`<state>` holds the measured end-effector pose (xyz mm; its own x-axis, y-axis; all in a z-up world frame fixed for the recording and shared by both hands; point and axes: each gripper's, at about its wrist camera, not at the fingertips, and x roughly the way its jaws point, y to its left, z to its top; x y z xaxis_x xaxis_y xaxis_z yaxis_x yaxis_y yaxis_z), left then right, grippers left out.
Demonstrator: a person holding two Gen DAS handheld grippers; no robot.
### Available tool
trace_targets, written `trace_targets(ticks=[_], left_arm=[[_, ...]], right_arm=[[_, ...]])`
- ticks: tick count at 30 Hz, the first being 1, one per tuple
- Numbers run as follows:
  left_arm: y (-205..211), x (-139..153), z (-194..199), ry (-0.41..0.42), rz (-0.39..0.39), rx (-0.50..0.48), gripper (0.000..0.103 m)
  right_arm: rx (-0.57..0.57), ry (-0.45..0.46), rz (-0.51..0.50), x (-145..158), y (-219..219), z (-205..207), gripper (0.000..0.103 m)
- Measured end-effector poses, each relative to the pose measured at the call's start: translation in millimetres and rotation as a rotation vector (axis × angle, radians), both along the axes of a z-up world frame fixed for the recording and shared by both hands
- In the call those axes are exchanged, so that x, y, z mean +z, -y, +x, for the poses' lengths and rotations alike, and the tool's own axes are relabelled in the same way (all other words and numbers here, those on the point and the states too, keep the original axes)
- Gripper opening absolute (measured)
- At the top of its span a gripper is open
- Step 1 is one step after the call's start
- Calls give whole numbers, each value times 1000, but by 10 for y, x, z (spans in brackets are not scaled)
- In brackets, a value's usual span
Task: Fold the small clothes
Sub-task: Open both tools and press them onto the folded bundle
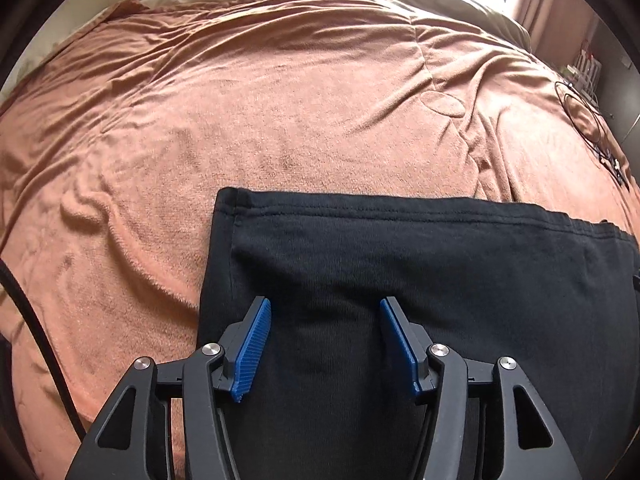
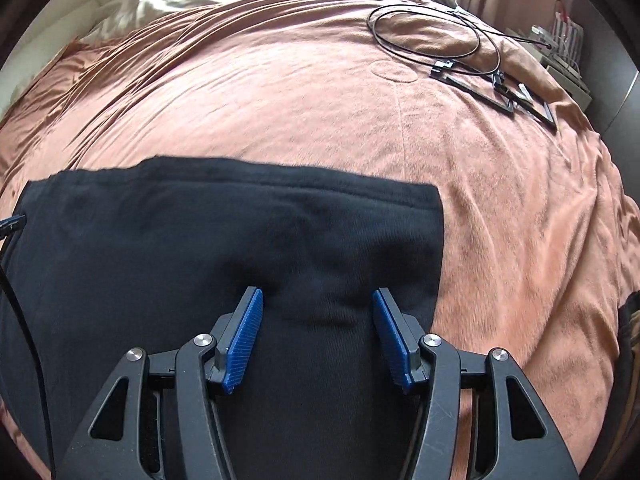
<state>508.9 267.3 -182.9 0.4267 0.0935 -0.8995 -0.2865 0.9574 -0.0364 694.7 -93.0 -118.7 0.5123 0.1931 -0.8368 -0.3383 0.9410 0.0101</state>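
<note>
Left gripper [image 1: 325, 312]: spread wide, blue ribbed pads [image 1: 253, 350] empty, poised above the cloth's left part.
Right gripper [image 2: 317, 304]: likewise wide apart, pinching nothing (contact with the fabric unclear).
Black knit garment [image 1: 400, 264]: flat on the bed, stitched hem along its far edge.
Peach fleece blanket [image 1: 280, 112]: soft, rumpled.
Thin black cable [image 2: 424, 36]: coiled far right.

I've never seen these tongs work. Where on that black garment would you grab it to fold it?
Probably the far hemmed corners: the black garment lies flat on the orange blanket, so only its edges offer a lip. The left tongs take the far-left corner from outside, and the right tongs take the far-right corner.
</note>
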Motion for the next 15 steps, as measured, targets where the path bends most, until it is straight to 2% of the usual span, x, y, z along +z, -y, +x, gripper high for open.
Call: trace_targets(ticks=[4, 6, 8, 15], left_arm=[[11, 71, 24, -26, -17, 29, 56], [53, 148, -47, -9, -57, 12, 56], [121, 216, -138, 3, -60, -7, 56], [307, 310, -527, 13, -106, -33, 56]], right_arm=[[-23, -14, -23, 68, -51, -3, 55], [12, 7, -8, 176, -64, -109, 55], [48, 10, 11, 236, -72, -231, 55], [128, -35, -14, 208, -76, -705, 55]])
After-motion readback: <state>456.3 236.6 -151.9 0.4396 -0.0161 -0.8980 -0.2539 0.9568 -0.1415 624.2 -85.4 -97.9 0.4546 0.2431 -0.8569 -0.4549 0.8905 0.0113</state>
